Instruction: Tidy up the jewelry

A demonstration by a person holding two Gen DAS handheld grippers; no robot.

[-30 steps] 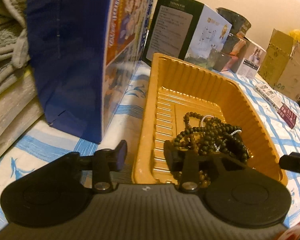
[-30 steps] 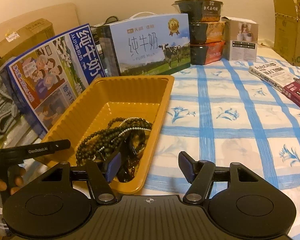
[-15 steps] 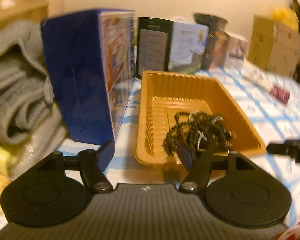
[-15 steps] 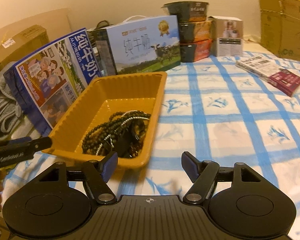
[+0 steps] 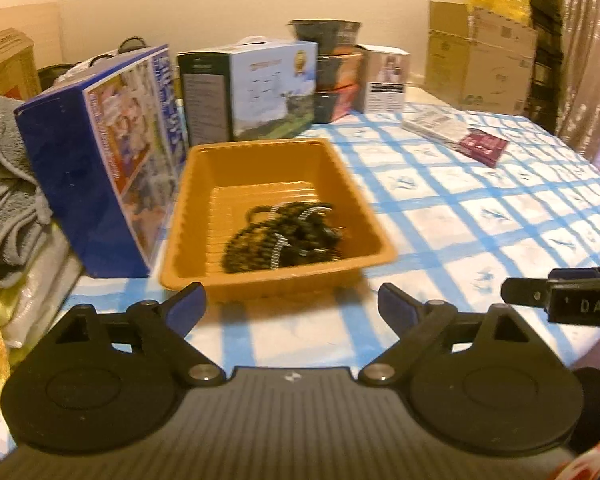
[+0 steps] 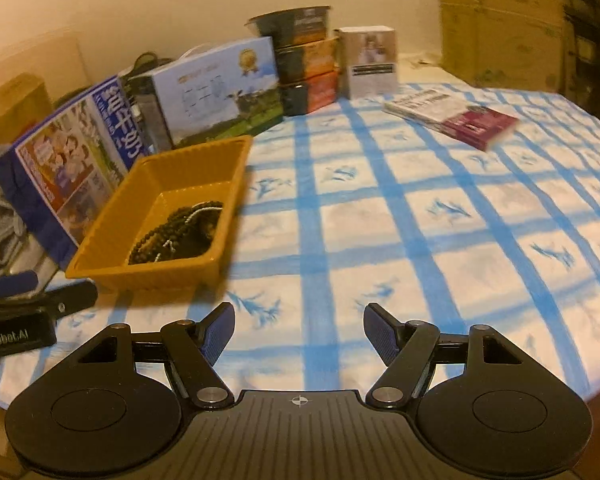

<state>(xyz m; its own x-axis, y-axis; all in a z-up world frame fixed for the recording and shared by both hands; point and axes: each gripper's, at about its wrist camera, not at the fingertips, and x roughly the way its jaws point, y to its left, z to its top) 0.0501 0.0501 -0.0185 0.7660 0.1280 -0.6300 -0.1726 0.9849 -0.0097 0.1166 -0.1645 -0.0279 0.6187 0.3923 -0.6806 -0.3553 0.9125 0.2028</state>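
Note:
An orange plastic tray (image 5: 204, 184) stands on the blue-checked tablecloth (image 5: 440, 216) and holds a tangle of dark bead necklaces with silver strands (image 5: 284, 236). My left gripper (image 5: 292, 308) is open and empty, just short of the tray's near rim. In the right wrist view the tray (image 6: 112, 256) with the beads (image 6: 180, 232) lies to the left. My right gripper (image 6: 299, 334) is open and empty, over bare cloth to the right of the tray. Each gripper shows at the edge of the other's view.
A blue milk carton box (image 5: 100, 152) stands left of the tray, a pale milk box (image 5: 268, 88) behind it. Stacked bowls (image 5: 332, 68), a white box (image 5: 388, 80), a flat packet (image 5: 460, 132) and cardboard boxes (image 5: 480, 56) stand further back. Grey towels (image 5: 4, 192) lie far left.
Both grippers have pulled back and up from the tray. The left gripper's jaws stand wider apart. The beads stay in the tray.

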